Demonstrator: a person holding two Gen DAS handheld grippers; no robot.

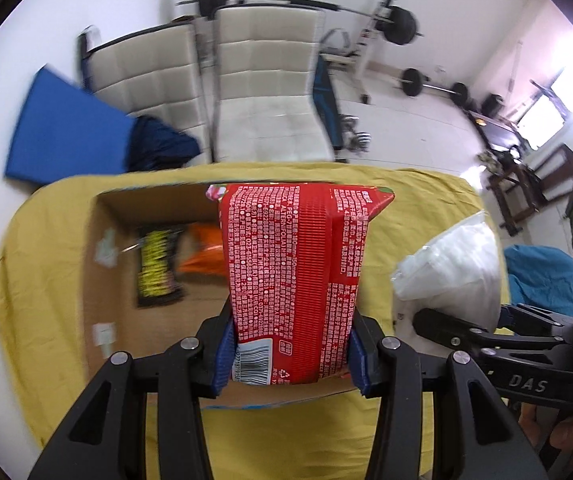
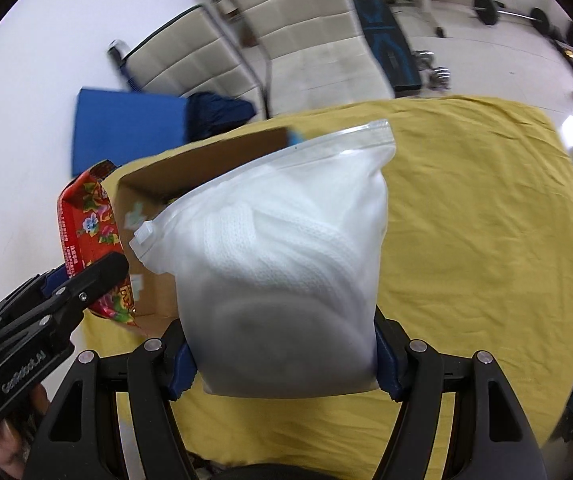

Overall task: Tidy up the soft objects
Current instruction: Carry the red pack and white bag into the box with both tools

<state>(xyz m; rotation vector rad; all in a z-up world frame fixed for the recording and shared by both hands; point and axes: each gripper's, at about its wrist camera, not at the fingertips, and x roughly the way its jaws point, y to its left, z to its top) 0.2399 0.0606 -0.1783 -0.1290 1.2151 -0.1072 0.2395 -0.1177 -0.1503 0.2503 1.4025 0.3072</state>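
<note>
Left gripper point(image 1: 291, 354) pinches red packet point(image 1: 294, 280) at its barcode end, blue pads pressed on both sides; packet's long axis runs straight away from the fingers, far end out over open cardboard box point(image 1: 98, 264); box sits on yellow cloth point(image 1: 418, 208), holding a yellow-black packet point(image 1: 156, 264) and an orange packet point(image 1: 202, 256). Right gripper point(image 2: 284, 364) clamps white zip bag point(image 2: 286, 264) by its bottom; bag upright, zip edge tilted up to the right, held beside the box above the cloth.
</note>
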